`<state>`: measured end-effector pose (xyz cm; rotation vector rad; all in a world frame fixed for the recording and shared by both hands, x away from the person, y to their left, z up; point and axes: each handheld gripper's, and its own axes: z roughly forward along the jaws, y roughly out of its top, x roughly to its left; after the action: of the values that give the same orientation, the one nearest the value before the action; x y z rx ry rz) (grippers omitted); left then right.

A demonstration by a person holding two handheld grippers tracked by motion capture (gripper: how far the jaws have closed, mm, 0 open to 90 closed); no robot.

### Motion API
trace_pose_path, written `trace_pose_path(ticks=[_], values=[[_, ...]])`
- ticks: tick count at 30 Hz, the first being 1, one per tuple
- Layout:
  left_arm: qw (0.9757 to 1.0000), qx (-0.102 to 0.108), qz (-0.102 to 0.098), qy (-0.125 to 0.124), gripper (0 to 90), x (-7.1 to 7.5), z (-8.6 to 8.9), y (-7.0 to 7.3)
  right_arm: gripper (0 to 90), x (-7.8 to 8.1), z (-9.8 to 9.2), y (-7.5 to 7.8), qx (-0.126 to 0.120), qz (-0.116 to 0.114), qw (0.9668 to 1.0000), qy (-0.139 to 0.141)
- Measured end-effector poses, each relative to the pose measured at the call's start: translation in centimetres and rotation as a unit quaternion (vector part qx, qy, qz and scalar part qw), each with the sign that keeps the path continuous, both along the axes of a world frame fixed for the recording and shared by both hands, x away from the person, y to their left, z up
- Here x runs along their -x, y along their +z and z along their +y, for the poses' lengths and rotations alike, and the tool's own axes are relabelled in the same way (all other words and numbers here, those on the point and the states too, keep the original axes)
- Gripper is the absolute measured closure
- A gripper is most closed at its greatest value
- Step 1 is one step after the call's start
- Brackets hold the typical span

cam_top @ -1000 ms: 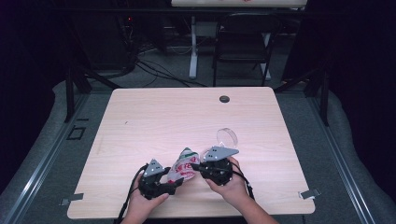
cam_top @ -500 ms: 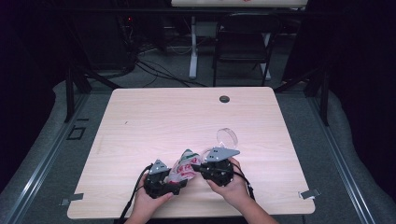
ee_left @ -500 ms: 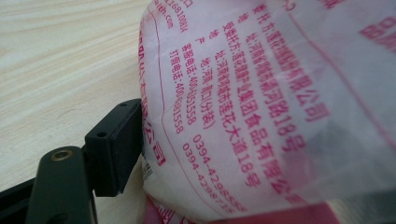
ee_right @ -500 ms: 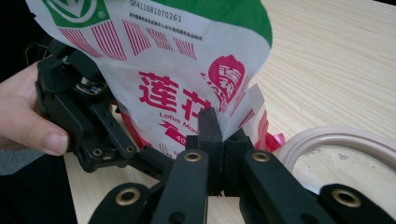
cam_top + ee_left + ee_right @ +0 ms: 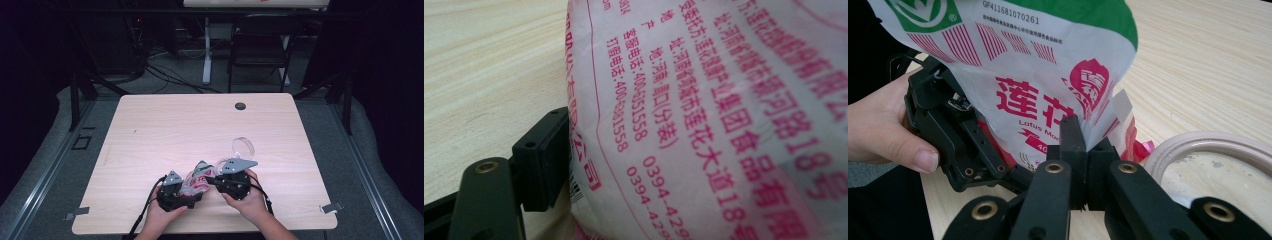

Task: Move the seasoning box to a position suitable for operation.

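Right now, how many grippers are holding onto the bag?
2. The left gripper has the bag at its lower left end, and the right gripper has its jaws shut on the bag's edge on the right side.

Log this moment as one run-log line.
left claw: gripping packet | right claw: shut on packet edge | packet: held between both claws, low over table | clear ring: lying beside right claw

Hiding most of the left claw (image 5: 531,165) behind the bag (image 5: 724,110), itself running off three edges. Blurring near print. Cutting the clear ring (image 5: 1213,150) at the right edge.
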<state>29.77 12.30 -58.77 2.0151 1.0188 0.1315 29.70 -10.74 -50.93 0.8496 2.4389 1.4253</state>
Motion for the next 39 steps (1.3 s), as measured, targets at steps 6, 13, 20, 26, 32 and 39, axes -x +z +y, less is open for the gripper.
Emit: trace_pose_path(ticks=[6, 13, 20, 26, 32, 39], values=[[0.9999, -0.011, -0.011, -0.002, 22.6, -0.03, -0.28, -0.09, 90.0, 0.06, -0.01, -0.02, 0.001, -0.001, 1.0000, 0.000], [0.9997, -0.019, -0.016, -0.005, 23.0, -0.04, -0.46, -0.08, 90.0, 0.10, 0.03, -0.04, 0.001, -0.002, 1.0000, 0.000], [0.9993, -0.030, -0.020, -0.006, 26.7, -0.04, -0.45, 0.02, 90.0, 0.15, 0.10, -0.05, 0.001, -0.002, 1.0000, -0.002], [0.9988, -0.039, -0.029, -0.008, 31.9, 0.13, -0.64, 0.00, 90.0, 0.13, 0.12, -0.05, 0.001, -0.001, 1.0000, -0.002], [0.9980, -0.050, -0.038, -0.010, 35.6, 0.25, -0.73, 0.01, 90.0, 0.12, 0.13, -0.05, 0.002, 0.000, 1.0000, -0.001], [0.9963, -0.065, -0.055, -0.015, 39.4, 0.34, -0.85, -0.02, 90.0, 0.08, 0.11, -0.05, 0.001, 0.001, 1.0000, -0.001]])
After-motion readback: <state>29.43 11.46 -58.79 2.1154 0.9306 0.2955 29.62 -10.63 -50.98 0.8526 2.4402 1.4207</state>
